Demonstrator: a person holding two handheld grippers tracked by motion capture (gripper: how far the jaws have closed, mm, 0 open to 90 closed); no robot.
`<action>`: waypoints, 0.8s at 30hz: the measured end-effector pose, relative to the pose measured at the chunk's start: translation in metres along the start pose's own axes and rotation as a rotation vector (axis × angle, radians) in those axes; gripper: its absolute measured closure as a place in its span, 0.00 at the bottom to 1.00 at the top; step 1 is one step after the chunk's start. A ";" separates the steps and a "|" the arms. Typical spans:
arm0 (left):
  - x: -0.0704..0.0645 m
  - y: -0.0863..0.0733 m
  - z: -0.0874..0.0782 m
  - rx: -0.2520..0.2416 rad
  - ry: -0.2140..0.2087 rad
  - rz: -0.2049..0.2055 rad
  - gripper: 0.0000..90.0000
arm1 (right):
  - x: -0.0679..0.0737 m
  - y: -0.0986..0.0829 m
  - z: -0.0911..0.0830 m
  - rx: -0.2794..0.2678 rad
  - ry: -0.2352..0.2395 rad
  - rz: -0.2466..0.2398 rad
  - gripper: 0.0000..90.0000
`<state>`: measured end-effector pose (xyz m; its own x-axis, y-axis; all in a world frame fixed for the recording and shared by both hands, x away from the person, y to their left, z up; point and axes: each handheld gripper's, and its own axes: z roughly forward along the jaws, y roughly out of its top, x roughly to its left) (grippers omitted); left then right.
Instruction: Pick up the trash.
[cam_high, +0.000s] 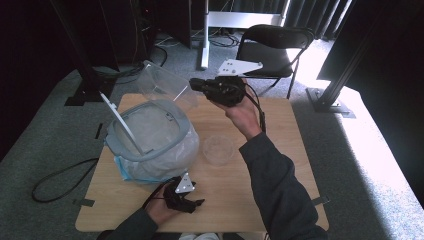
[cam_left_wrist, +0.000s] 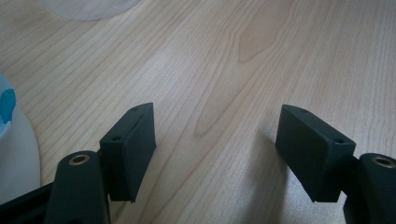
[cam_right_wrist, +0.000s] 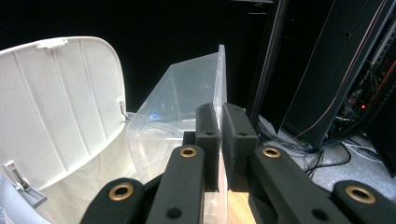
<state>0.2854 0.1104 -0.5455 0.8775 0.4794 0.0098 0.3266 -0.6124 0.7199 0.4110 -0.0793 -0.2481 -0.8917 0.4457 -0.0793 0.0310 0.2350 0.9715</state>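
From above, your right gripper (cam_high: 200, 85) holds the clear plastic container (cam_high: 162, 85) tilted just beyond the lined bin (cam_high: 150, 137); your left gripper (cam_high: 192, 202) rests on the counter (cam_high: 280, 150) before the bin. Your left gripper's view: jaws wide apart, nothing between. Your right gripper's view: jaws pinch the container's wall (cam_right_wrist: 219, 84), bin lid (cam_right_wrist: 60, 107) alongside.

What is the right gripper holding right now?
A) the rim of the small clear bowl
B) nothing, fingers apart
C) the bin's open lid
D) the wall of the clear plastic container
D: in the right gripper view the right gripper has its fingers pressed on the thin edge of the clear plastic container, raised above the bin.
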 end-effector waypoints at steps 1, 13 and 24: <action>0.000 0.000 0.000 0.001 0.000 0.001 0.32 | 0.000 0.000 0.000 0.000 0.000 -0.002 0.95; 0.000 0.000 0.000 0.002 0.000 0.002 0.32 | 0.005 0.003 0.003 -0.010 0.010 -0.009 0.95; 0.000 0.000 0.000 0.004 0.001 0.004 0.32 | 0.013 0.006 0.009 -0.023 0.032 -0.016 0.95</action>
<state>0.2855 0.1106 -0.5452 0.8784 0.4777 0.0129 0.3249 -0.6168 0.7170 0.4033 -0.0642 -0.2453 -0.9061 0.4140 -0.0878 0.0069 0.2219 0.9751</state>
